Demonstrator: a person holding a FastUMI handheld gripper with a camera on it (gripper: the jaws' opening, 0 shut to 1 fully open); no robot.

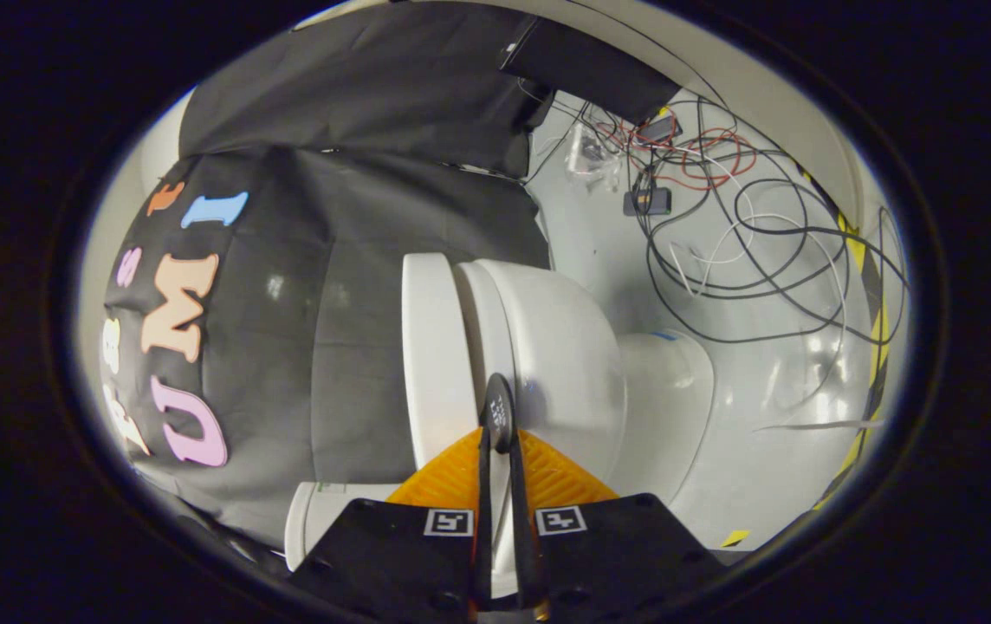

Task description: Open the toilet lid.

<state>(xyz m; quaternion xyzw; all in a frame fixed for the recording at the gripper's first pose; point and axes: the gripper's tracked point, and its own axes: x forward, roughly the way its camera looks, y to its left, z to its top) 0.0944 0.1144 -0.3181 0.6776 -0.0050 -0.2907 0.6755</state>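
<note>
Gripper view is rolled on its side, so I am reading the scene left to right as booth wall (314,286), then toilet lid (433,347), then the seat and bowl (565,355), then the pale floor with a tangle of cables (747,217) beyond. The lid is showing as a flat white slab lying close against the seat, so I am judging it not yet lifted. The gripper (498,407) is nearly closed, its tips almost together just ahead of the lid's front edge, right at the seam between lid and seat; I am not seeing both fingers pressing on anything. For this step I am thinking a pinch is not needed: I am wanting one fingertip tucked under the lid's lip only, not under the seat as well, and then a slow swing along the hinge arc toward the wall side. I am watching for the tip slipping off the smooth plastic, which I am guessing is slick.
</note>
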